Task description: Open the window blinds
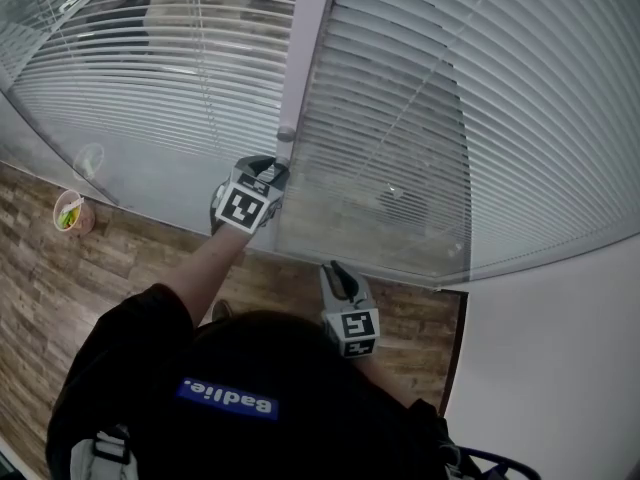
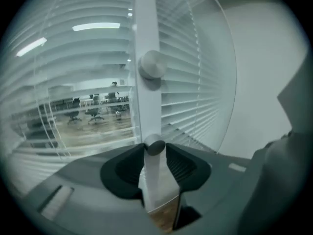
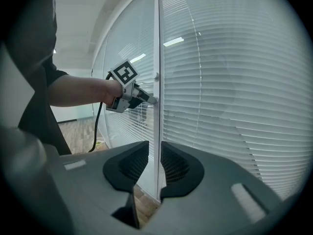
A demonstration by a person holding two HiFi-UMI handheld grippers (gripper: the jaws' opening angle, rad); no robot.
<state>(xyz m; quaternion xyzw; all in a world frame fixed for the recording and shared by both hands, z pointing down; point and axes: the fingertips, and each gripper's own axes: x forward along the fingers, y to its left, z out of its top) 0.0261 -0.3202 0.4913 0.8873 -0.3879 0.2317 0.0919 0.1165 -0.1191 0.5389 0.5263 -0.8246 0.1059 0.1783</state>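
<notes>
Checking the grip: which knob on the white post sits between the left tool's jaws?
The lower knob, between the jaws; the upper knob stands free above it.

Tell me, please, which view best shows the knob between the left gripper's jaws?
The left gripper view: the knob sits close up, clamped in the left gripper. The head view mostly hides it behind that gripper; the right gripper view shows it tiny, at the gripper's tip.
</notes>
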